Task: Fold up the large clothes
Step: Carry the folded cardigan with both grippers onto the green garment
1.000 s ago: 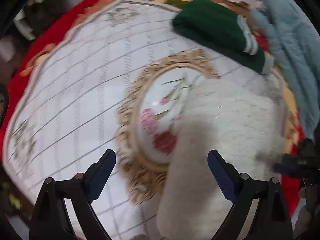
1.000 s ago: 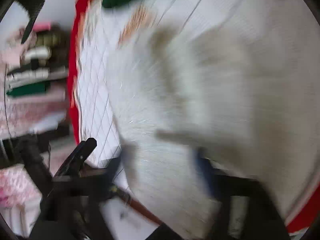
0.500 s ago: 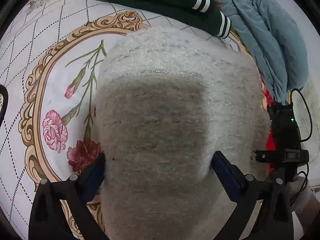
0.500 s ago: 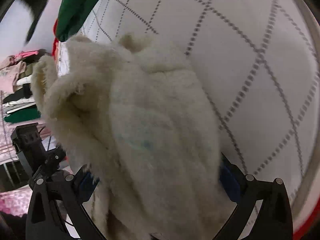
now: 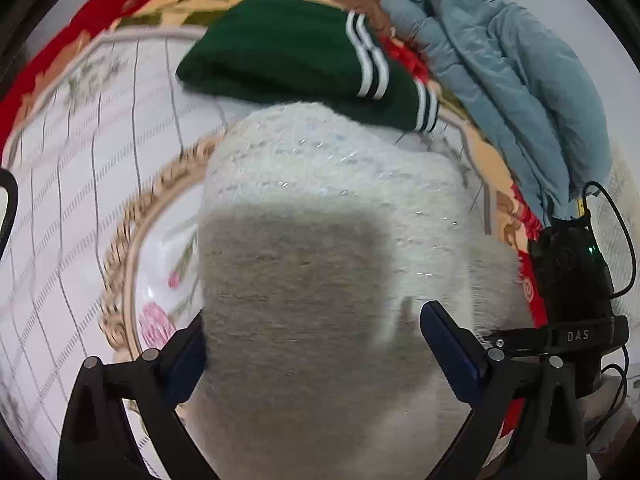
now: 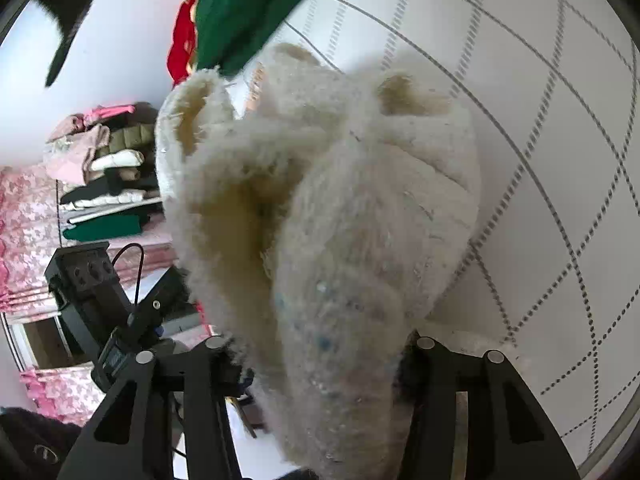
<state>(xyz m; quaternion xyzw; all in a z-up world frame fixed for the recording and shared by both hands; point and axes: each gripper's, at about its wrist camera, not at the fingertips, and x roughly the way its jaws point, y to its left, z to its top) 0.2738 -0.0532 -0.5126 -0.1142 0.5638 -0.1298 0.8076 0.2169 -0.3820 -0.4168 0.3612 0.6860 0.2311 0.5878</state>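
A folded cream fuzzy sweater lies on the white quilted bedspread, over its gold-framed flower medallion. My left gripper hovers over the sweater's near part with its jaws wide apart, casting a shadow on it. In the right wrist view the same sweater fills the middle, bunched in thick folds. My right gripper has its jaws closed in on the sweater's edge; the blue pads are hidden in the pile.
A folded dark green sweater with white stripes lies just beyond the cream one. A light blue padded jacket lies at the right bed edge. A shelf with stacked clothes stands beyond the bed.
My left gripper pulled back and up, so more bedspread and the green sweater show. My right gripper's jaws closed in on the cream sweater's edge.
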